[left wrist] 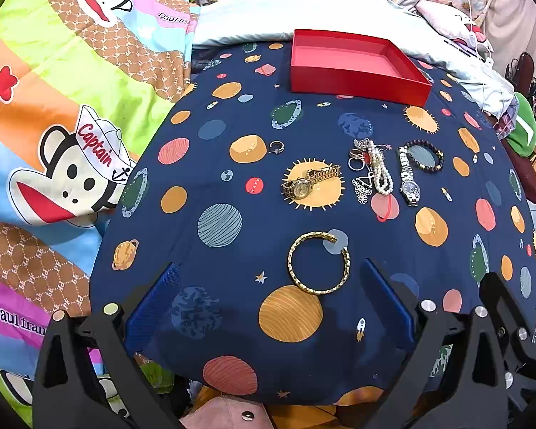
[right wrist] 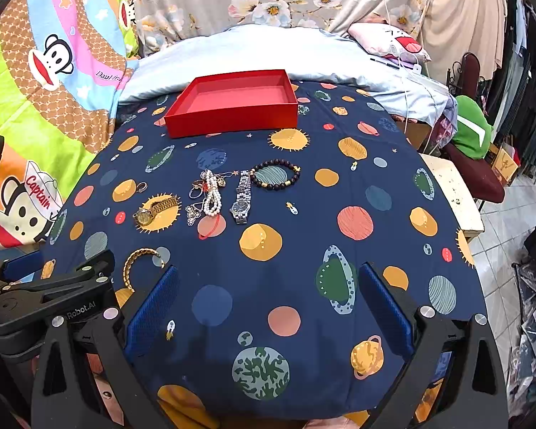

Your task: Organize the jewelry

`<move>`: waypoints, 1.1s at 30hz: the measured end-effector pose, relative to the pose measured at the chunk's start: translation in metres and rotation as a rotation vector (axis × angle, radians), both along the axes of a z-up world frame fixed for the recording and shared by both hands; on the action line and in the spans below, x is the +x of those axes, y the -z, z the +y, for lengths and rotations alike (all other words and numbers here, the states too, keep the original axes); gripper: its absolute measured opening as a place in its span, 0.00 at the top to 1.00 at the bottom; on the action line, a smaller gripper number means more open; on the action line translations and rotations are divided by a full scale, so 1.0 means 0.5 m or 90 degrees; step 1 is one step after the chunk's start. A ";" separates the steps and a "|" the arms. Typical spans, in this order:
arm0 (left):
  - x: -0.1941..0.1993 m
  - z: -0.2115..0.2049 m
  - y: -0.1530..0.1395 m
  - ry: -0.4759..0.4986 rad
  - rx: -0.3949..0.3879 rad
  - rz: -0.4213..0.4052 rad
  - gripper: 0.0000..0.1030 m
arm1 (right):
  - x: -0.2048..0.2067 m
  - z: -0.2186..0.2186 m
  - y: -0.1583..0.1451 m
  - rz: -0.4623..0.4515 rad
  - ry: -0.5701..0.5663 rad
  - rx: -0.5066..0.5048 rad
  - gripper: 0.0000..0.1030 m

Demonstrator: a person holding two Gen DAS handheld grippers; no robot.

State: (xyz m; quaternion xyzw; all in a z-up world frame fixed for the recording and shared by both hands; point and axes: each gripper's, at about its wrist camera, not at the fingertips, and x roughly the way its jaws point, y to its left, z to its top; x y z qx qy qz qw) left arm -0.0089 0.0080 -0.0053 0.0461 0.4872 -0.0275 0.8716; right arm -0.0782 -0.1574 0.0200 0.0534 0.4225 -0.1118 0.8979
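An empty red box (left wrist: pixel 353 71) (right wrist: pixel 232 114) sits at the far end of the planet-print cloth. Jewelry lies in the middle: a gold watch (left wrist: pixel 309 180) (right wrist: pixel 155 209), a small ring (left wrist: pixel 277 147) (right wrist: pixel 142 187), a pearl strand (left wrist: pixel 379 171) (right wrist: pixel 212 196) among rings and silver pieces, a silver watch (left wrist: pixel 408 177) (right wrist: pixel 242 198) and a dark bead bracelet (left wrist: pixel 423 153) (right wrist: pixel 275 174). A gold bangle (left wrist: pixel 318 262) (right wrist: pixel 139 264) lies nearest, just ahead of my left gripper (left wrist: pixel 271 293), which is open and holds nothing. My right gripper (right wrist: pixel 268 293) is open too, over bare cloth.
A cartoon monkey quilt (left wrist: pixel 71 114) lies to the left, and a pale blue pillow (right wrist: pixel 261 53) sits behind the box. On the right are a green item (right wrist: pixel 473 132), hanging clothes and tiled floor (right wrist: pixel 511 221). The left gripper's black body (right wrist: pixel 46 304) shows in the right wrist view.
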 end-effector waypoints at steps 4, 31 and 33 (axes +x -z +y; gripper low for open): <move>0.000 0.000 0.000 -0.001 0.001 0.000 0.05 | 0.002 -0.002 0.001 0.001 -0.001 0.001 0.05; -0.003 -0.002 0.009 -0.001 0.003 0.005 0.05 | 0.000 0.001 0.021 0.006 0.002 0.006 0.05; -0.004 -0.002 0.010 -0.001 0.005 0.005 0.05 | 0.004 -0.002 0.018 0.006 0.002 0.006 0.05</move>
